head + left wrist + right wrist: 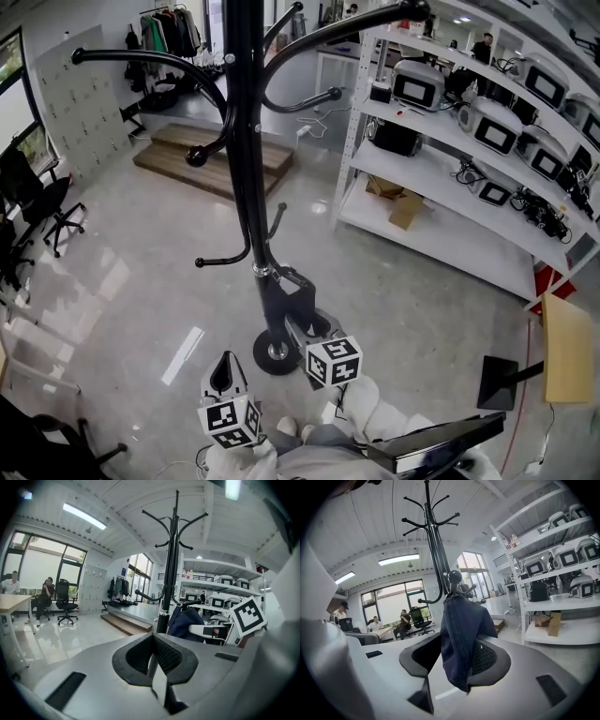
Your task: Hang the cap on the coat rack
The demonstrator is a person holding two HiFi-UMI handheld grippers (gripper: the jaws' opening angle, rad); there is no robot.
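Right tool [457,665] released, jaws apart around limp dark-blue denim cap [461,630] on hook [454,577].

cap [461,630] on coat rack [246,141] hook, between right hand-held gripper [457,660] jaws; shelving [441,202] right of coat rack; steps [216,159] behind.

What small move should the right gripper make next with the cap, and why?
Probably draw the right gripper straight back, away from the coat rack. The cap already hangs from a hook, and the jaws stand apart around it, so a slow retreat should leave it hanging without dragging it off.
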